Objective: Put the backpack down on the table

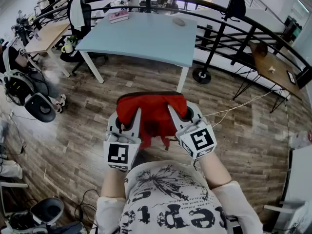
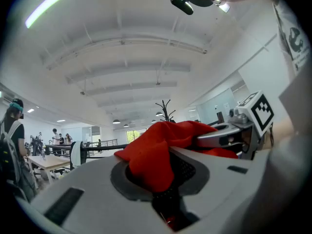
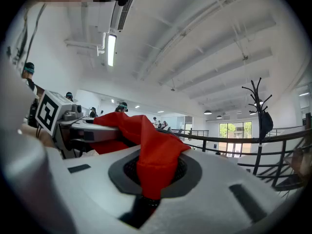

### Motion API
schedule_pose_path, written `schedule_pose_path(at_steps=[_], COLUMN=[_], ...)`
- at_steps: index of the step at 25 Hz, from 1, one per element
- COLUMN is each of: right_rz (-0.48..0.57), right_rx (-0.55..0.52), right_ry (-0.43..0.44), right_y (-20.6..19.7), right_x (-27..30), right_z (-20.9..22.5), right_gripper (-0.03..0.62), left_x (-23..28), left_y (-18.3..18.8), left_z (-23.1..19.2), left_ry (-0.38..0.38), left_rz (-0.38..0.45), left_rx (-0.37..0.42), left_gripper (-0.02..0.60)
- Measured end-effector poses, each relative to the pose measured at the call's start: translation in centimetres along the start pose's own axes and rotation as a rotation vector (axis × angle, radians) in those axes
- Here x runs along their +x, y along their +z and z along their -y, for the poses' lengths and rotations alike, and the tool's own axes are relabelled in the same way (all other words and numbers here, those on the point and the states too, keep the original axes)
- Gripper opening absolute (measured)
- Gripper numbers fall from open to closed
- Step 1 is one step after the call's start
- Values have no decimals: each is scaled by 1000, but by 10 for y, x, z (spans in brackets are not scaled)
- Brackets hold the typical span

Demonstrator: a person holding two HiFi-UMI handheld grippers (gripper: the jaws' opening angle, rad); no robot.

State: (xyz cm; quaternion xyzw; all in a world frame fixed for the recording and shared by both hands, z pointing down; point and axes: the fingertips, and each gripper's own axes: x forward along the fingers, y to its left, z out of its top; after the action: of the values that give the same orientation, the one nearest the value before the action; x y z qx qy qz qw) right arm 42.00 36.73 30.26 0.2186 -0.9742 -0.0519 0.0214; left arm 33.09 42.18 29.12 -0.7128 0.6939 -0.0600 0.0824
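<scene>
1. Your left gripper (image 1: 127, 117) points level, and its fingers (image 2: 97, 189) are clenched on a fold of red fabric from the backpack (image 1: 152, 112). The cloth bunches out of the narrow gap between them.
2. Your right gripper (image 1: 181, 112) also points level. Its fingers (image 3: 219, 189) pinch another fold of the same red fabric, which drapes over the pads.
3. The two grippers sit side by side in front of your chest, one on each upper edge of the backpack.
4. The backpack hangs between them in the air above the wooden floor (image 1: 73, 130). It touches neither the floor nor any counter.
5. The light blue counter (image 1: 141, 35) stands ahead of you, well apart from the backpack, with open floor between.
6. A black railing (image 1: 219, 21) curves round behind the counter.
</scene>
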Motion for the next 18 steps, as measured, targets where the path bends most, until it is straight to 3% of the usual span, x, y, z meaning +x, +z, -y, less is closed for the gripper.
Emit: schedule_pose_path(at_steps=[12, 18], right_rz=[-18, -34], right_rx=[-3, -1], right_ry=[-4, -14], right_y=[-14, -20], right_x=[19, 54], right_z=[5, 16], right_gripper=[26, 28], left_x=[14, 40], left_y=[-18, -33], left_z=[-11, -40], left_ry=[-24, -29], left_rz=[-17, -10], left_rx=[-50, -64], left_gripper=[66, 66])
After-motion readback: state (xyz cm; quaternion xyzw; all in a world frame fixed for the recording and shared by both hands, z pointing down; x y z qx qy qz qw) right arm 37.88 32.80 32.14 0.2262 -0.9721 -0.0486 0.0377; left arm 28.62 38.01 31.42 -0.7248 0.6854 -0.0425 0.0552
